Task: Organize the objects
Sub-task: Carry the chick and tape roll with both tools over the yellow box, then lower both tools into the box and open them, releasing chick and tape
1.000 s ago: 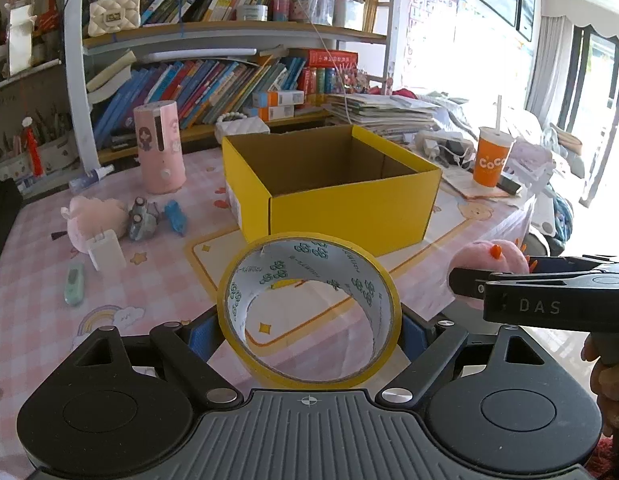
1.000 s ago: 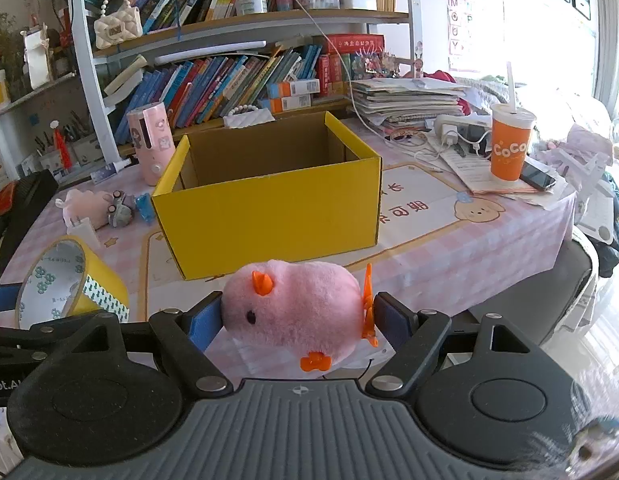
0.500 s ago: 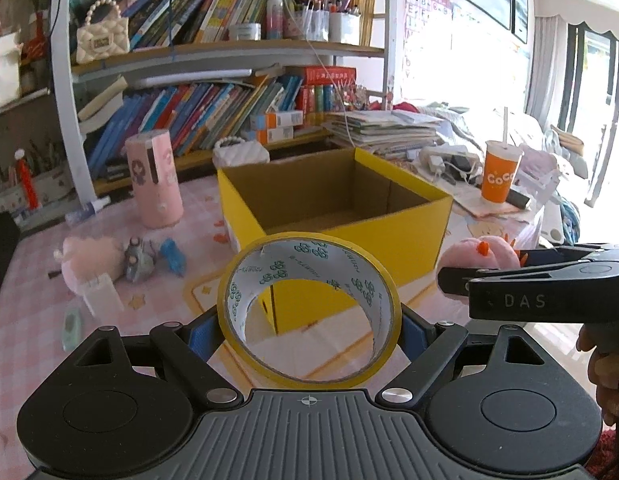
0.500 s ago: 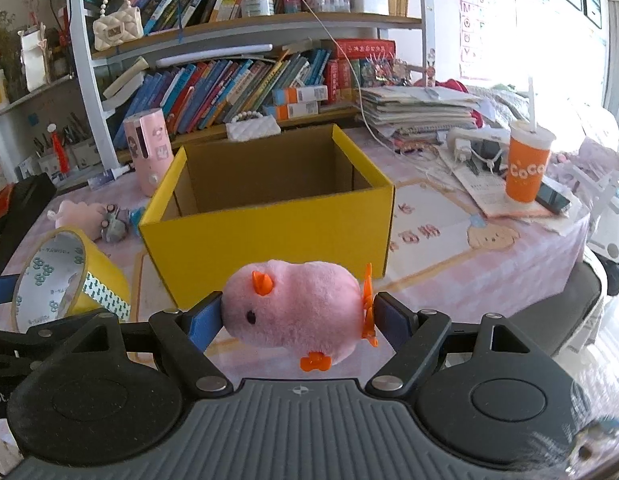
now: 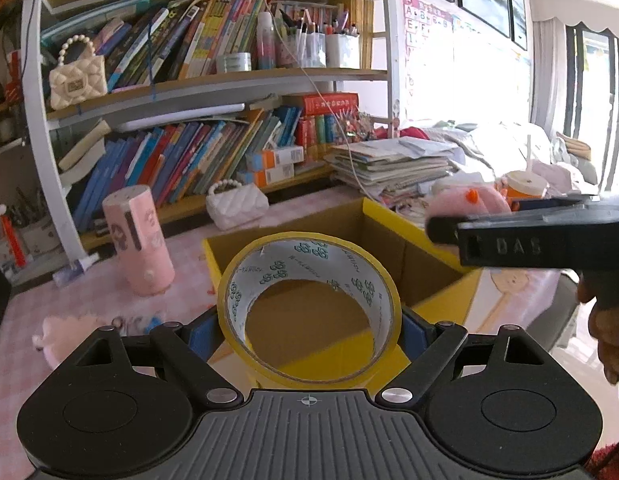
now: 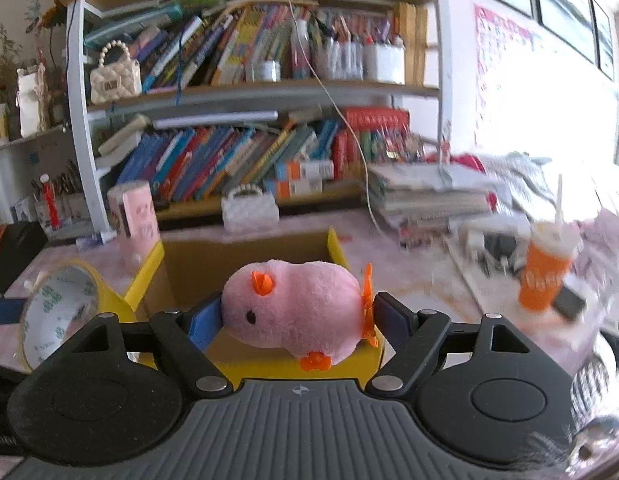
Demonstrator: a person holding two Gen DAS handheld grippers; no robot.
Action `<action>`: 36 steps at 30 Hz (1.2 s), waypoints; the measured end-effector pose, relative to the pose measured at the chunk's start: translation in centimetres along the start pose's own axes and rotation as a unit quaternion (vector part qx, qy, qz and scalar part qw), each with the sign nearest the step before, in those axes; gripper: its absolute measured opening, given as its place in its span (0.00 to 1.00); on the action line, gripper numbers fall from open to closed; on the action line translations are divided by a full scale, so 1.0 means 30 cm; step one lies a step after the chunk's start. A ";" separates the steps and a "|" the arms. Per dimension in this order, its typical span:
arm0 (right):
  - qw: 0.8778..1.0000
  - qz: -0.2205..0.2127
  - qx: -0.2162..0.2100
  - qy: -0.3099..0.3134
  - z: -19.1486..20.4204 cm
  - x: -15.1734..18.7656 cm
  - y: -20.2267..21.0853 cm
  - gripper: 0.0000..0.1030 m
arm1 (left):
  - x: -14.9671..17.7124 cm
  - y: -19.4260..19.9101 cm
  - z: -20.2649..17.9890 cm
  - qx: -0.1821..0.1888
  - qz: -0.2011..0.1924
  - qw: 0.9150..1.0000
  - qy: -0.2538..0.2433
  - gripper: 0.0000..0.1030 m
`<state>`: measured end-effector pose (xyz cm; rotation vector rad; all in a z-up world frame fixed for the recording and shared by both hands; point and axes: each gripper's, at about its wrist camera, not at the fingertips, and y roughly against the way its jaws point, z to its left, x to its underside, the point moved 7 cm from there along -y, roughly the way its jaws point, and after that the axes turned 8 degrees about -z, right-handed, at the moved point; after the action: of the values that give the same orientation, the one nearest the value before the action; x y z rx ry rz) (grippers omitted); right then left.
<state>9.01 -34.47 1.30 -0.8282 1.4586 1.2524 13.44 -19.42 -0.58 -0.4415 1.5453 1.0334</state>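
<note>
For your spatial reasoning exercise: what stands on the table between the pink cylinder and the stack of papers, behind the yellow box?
A white quilted purse with a bead handle, seen in both wrist views, between the pink cylinder and the papers.

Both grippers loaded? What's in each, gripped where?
Yes. Left gripper clamps the yellow tape roll across its outer rim, side to side. Right gripper squeezes the pink plush toy by its head and tail ends.

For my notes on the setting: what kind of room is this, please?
Probably a home study or a child's room: a bookshelf crowded with books, an alphabet poster on the wall, and a table with a pink checked cloth.
</note>
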 end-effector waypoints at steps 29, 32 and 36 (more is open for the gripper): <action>0.959 0.161 -0.187 0.141 0.083 0.053 -0.593 0.76 | 0.073 -0.419 -0.053 -0.042 0.145 0.987 0.058 0.86; 0.954 0.176 -0.184 0.162 0.087 0.074 -0.621 0.76 | 0.076 -0.421 -0.056 -0.049 0.146 0.987 0.051 0.86; 0.947 0.198 -0.185 0.171 0.079 0.108 -0.647 0.76 | 0.075 -0.428 -0.058 -0.050 0.148 0.987 0.048 0.86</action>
<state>26.82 -36.28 -7.18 -1.0770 1.7523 1.7919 21.56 -27.16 -7.45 -0.3399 1.6838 1.3398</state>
